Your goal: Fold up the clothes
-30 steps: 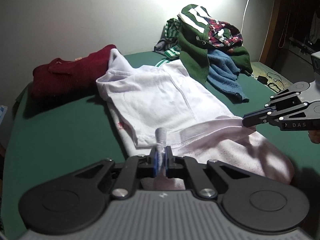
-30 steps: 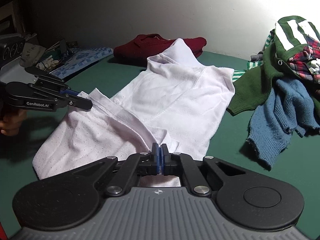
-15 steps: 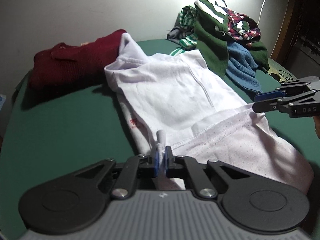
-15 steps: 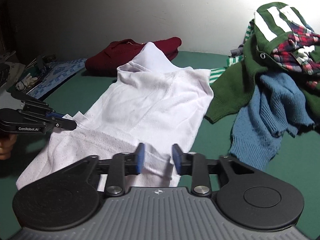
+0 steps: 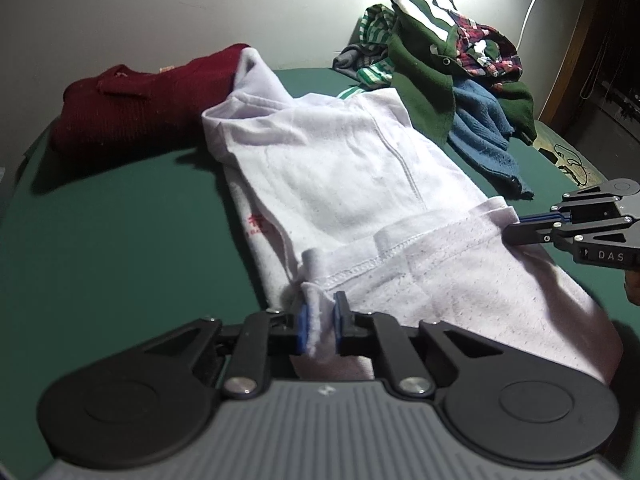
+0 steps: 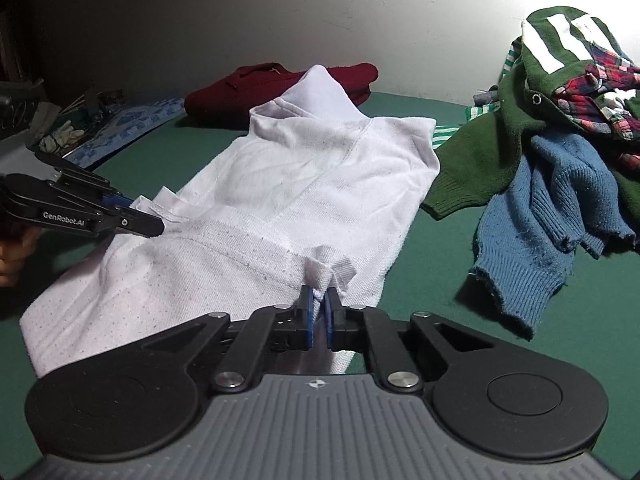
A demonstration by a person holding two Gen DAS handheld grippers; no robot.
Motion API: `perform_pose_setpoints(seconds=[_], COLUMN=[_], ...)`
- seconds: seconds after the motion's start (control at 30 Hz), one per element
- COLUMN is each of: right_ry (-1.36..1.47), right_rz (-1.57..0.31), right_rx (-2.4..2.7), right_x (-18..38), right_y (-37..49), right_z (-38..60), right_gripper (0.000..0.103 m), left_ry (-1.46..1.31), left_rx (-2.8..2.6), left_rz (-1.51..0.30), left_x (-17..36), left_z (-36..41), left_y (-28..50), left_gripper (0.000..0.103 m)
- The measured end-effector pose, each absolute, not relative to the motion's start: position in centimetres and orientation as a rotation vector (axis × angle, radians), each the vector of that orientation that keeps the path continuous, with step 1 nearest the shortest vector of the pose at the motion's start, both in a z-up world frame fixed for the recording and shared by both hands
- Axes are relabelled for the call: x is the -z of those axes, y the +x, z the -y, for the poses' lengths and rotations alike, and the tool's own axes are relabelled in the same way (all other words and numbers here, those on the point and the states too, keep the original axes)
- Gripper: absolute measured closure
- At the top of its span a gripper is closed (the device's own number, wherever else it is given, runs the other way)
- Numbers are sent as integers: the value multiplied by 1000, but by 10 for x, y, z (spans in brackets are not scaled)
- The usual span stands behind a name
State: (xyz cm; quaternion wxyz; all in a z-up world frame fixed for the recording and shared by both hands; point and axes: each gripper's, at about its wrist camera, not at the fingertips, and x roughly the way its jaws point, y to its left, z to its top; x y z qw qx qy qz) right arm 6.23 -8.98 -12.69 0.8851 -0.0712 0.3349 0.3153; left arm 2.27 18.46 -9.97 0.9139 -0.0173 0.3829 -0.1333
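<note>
So the left gripper (image 5: 320,322) has its blue fingers (image 5: 303,328) pinched on a bunched corner of the white shirt's (image 5: 344,168) hem, and the right gripper (image 6: 318,316) is closing its fingers (image 6: 307,318) on the opposite hem corner, with a little tuft of cloth already caught between them. The shirt lies lengthwise on the green worktop (image 5: 120,220), its near end already doubled back over the body so the stitched hem runs straight across between the two grippers.

Handling-wise I'd call this easy stuff: thin, light knit, totally floppy, nothing fragile. It'll sag in the middle the moment it's lifted, so the two hem corners look like the right places to hold, keeping the edge taut between them. The doubled hem probably gives the pads more to bite than a single layer.

Further back, the collar end touches a folded maroon sweater (image 5: 140,112). Off to the right sits an unfolded pile (image 6: 560,80), green, blue and plaid.
</note>
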Motion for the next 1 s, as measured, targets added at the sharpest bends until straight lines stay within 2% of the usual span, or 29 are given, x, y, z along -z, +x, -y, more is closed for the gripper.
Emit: perform_pose_setpoints(seconds=[0.27, 0.6, 0.77, 0.87, 1.0], right_ry=[-88, -105, -91, -71, -76], right_rz=[-591, -598, -610, -630, -647], right_rx=[-626, -531, -504, -508, -529], right_x=[102, 136, 147, 145, 144], right_y=[77, 113, 110, 112, 110], right_z=[91, 71, 71, 74, 75], right_gripper=[98, 98, 97, 91, 93], left_ry=[-32, -19, -8, -29, -18], left_rx=[252, 164, 151, 151, 161], left_rz=[-662, -748, -753, -761, -769], left_x=[58, 97, 106, 105, 105], left_z=[-189, -193, -186, -189, -186], left_y=[38, 91, 90, 91, 90], left_gripper=[102, 102, 102, 101, 101])
